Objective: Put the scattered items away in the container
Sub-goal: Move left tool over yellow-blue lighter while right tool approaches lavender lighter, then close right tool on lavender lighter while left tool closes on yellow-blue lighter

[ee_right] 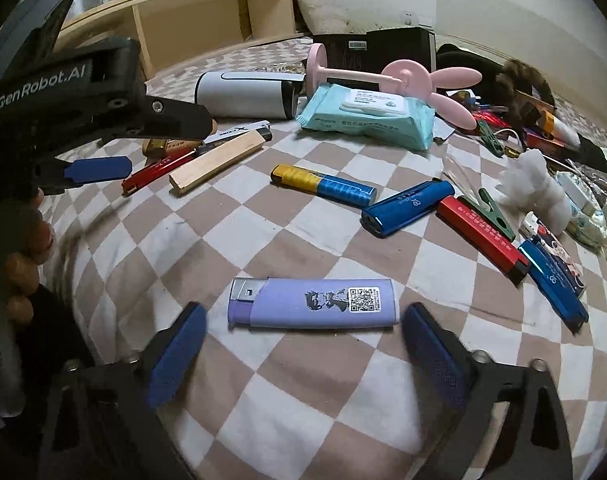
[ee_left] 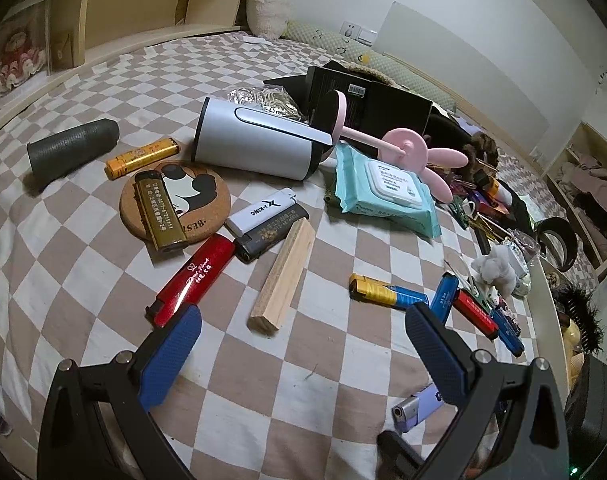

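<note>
Showing black plastic two-finger left gripper [ee_left: 301, 322] and right gripper [ee_right: 303, 326], blue dimpled pads [ee_right: 175, 356], silver screws, white "GenRobot.AI" lettering.

I count ten lighters [ee_left: 387, 290] on the bed from here, plus one wooden block [ee_left: 283, 278], one pack of wipes [ee_left: 387, 192], one cork coaster [ee_left: 175, 198] and two green clothespins [ee_right: 489, 210].

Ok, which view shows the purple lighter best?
The right wrist view: the purple lighter lies whole and close, sticker and QR code legible, between the open right gripper fingers. The left wrist view shows only part of it, behind a finger of the left gripper.
</note>
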